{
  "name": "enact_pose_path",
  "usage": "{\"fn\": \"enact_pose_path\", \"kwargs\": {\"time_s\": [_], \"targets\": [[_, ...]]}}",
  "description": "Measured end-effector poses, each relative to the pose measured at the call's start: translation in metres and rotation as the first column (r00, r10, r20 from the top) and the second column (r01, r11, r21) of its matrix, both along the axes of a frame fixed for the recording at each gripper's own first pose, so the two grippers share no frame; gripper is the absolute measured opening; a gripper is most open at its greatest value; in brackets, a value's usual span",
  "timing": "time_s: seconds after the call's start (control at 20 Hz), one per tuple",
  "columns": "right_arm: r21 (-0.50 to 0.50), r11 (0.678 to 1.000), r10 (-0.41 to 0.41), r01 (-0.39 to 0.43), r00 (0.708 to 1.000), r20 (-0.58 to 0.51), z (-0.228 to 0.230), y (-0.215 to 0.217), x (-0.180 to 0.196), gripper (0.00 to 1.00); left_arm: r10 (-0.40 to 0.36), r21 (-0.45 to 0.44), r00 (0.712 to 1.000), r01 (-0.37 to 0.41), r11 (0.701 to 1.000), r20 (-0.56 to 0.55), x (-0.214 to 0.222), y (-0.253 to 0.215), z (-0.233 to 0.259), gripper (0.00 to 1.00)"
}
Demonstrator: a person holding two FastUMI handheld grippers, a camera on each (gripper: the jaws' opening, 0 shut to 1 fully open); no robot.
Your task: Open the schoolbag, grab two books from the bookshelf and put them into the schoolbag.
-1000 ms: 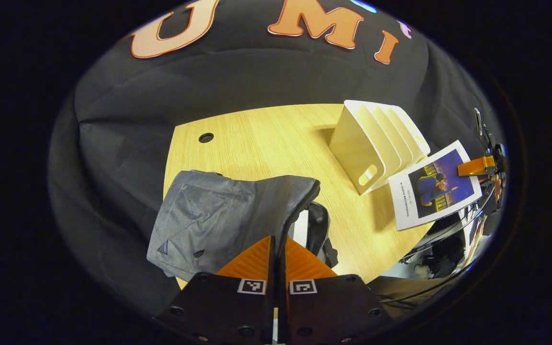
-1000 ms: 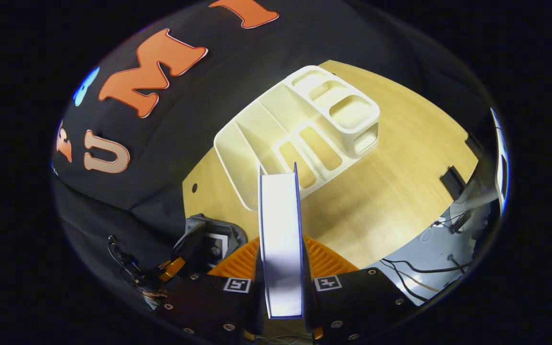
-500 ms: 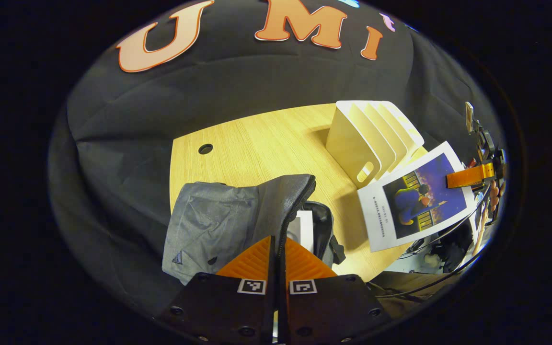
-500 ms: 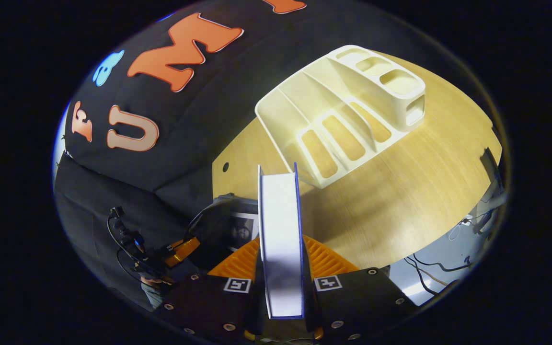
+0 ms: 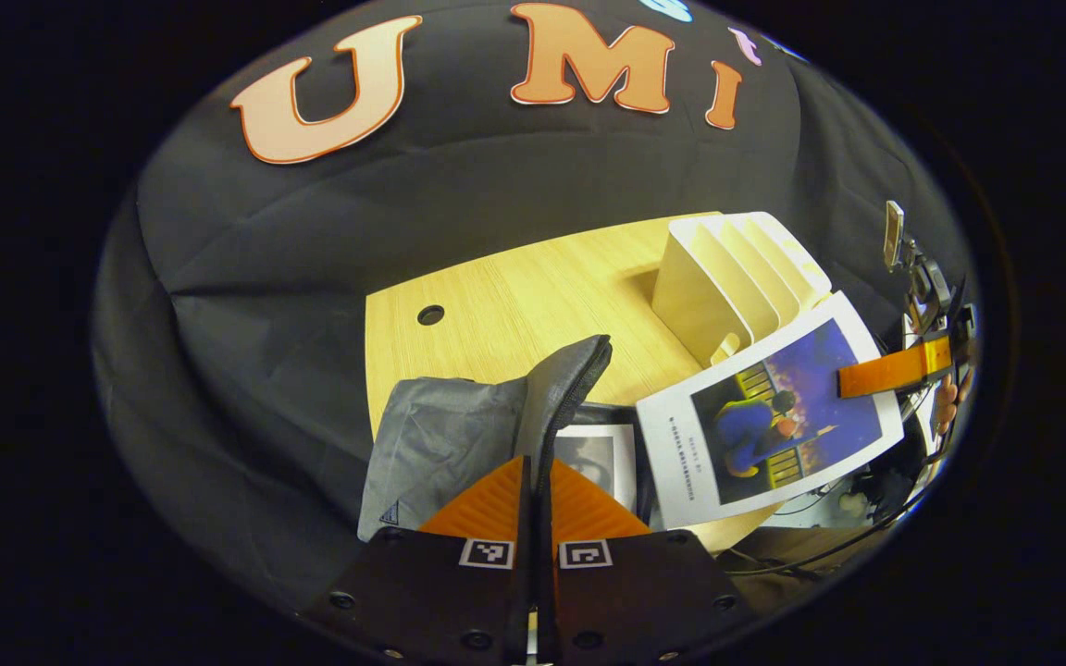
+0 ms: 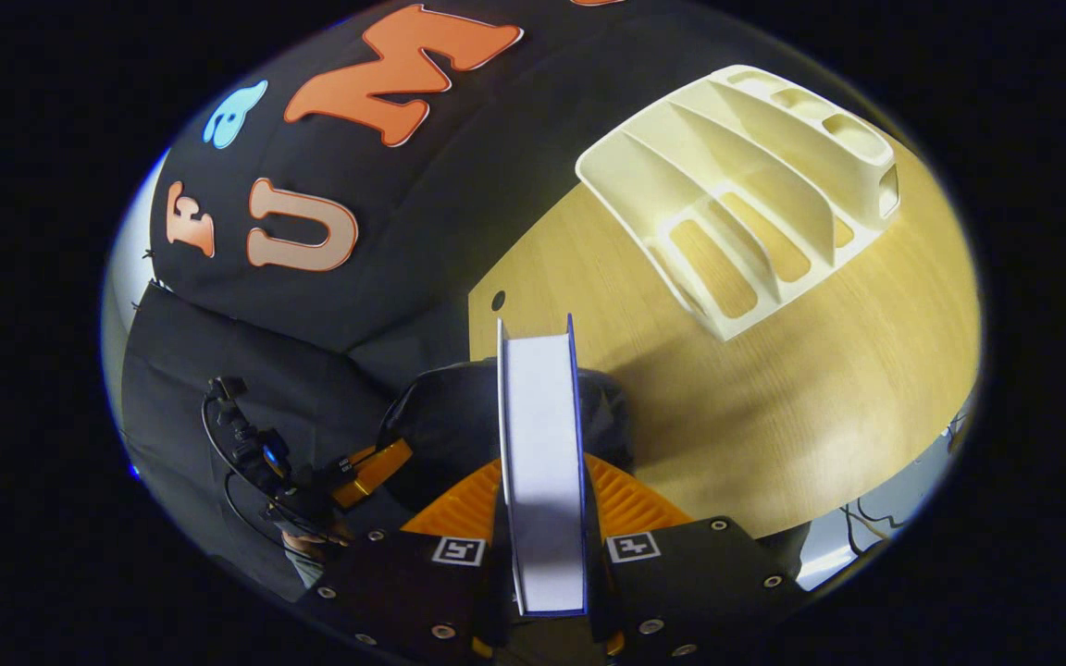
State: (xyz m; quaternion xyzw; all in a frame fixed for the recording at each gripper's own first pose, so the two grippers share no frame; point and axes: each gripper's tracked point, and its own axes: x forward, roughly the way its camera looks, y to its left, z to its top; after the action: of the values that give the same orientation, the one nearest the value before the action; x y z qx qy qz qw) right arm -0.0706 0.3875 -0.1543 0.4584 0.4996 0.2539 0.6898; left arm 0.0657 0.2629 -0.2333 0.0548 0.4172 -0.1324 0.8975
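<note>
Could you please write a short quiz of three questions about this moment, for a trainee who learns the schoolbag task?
1. True or false: the bookshelf holds no book.
2. What does the left gripper pinch?
A. the schoolbag's flap
B. a book
C. nothing
3. Fill in: the right gripper carries a ____ above the open schoolbag.

Key
1. True.
2. A: its fingers are closed on the grey flap, and one book already lies inside.
3. Book.

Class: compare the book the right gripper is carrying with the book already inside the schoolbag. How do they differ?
The carried book hangs in the air, clamped by the right gripper; the bagged book sits inside the schoolbag. The carried book's cover is colourful; the bagged book's looks grey. Both covers have white borders.
</note>
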Motion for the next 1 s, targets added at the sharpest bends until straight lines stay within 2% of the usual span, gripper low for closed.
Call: {"fn": "enact_pose_path", "kwargs": {"time_s": [0.1, 0.25, 0.5, 0.65, 0.8, 1.0], "targets": [[0.039, 0.999, 0.009, -0.008, 1.0, -0.021, -0.001, 0.02, 0.003, 0.34, 0.003, 0.003, 1.0, -0.003, 1.0, 0.008, 0.001, 0.003, 0.004, 0.04], [0.043, 0.998, 0.044, -0.043, 0.998, -0.035, -0.009, 0.045, 0.003, 0.33, 0.0, 0.021, 1.0, 0.0, 1.0, 0.026, 0.003, 0.004, 0.012, 0.04], [0.117, 0.993, 0.032, -0.026, 0.998, -0.052, 0.002, 0.071, 0.019, 0.33, 0.009, 0.029, 0.999, -0.011, 1.0, 0.047, 0.003, 0.009, 0.023, 0.04], [0.089, 0.995, 0.048, -0.043, 0.997, -0.063, -0.016, 0.098, 0.021, 0.33, 0.018, 0.024, 0.999, -0.02, 1.0, 0.047, 0.009, 0.008, 0.024, 0.04], [0.125, 0.989, 0.086, -0.075, 0.993, -0.086, -0.031, 0.136, 0.016, 0.33, 0.012, 0.009, 0.999, -0.012, 1.0, 0.041, 0.009, 0.002, 0.022, 0.04], [0.145, 0.989, 0.042, -0.031, 0.997, -0.072, -0.029, 0.168, 0.026, 0.33, -0.007, 0.013, 0.999, 0.006, 1.0, 0.044, 0.008, -0.006, 0.024, 0.04]]}}
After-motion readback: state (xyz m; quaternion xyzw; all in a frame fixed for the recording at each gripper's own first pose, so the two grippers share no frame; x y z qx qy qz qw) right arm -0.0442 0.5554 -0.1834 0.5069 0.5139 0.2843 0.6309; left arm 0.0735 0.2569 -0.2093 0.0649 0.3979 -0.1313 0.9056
